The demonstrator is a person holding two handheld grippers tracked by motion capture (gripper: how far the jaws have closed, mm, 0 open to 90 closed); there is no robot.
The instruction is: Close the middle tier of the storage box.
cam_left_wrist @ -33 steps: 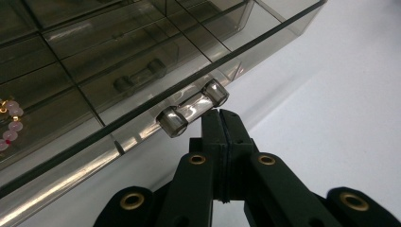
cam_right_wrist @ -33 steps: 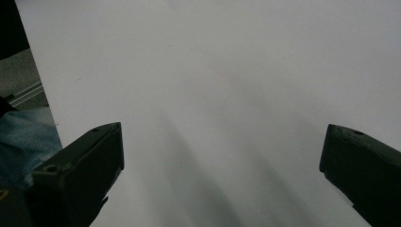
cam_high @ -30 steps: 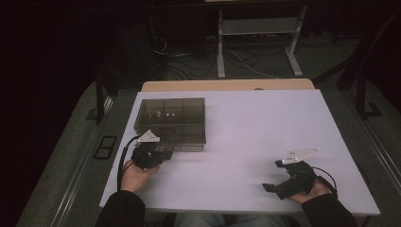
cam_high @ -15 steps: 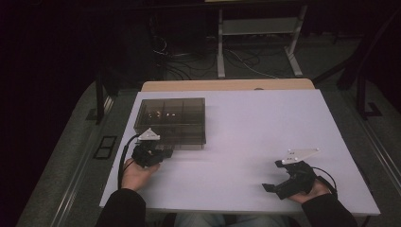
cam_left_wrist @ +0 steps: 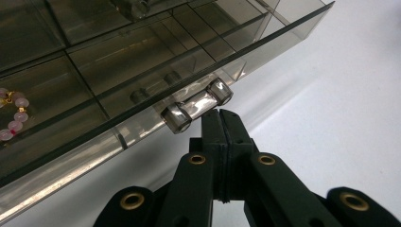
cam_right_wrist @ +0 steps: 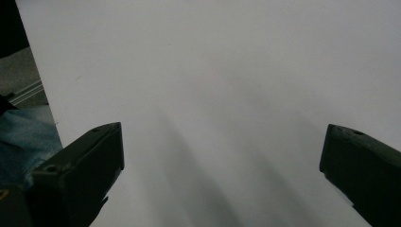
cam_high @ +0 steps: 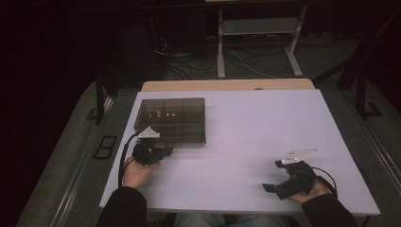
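Observation:
A smoky clear compartment box (cam_high: 171, 120) lies on the left half of the white table (cam_high: 255, 127). My left gripper (cam_high: 166, 149) is at the box's near left corner. In the left gripper view this gripper (cam_left_wrist: 221, 116) is shut with nothing between its jaws. Its tips sit right under the clear cylindrical handle (cam_left_wrist: 196, 106) on the front edge of the box (cam_left_wrist: 118, 61). A string of pink beads (cam_left_wrist: 13, 118) lies in one compartment. My right gripper (cam_high: 272, 175) rests near the table's front right, apart from the box. Its jaws (cam_right_wrist: 222, 142) stand wide open over bare table.
Small shiny items (cam_high: 161, 113) lie in the box's far compartments. A wooden edge (cam_high: 227, 85) borders the table's far side, with a white metal stand (cam_high: 255, 33) and cables on the floor behind. The person's blue trousers (cam_right_wrist: 19, 137) lie below the near table edge.

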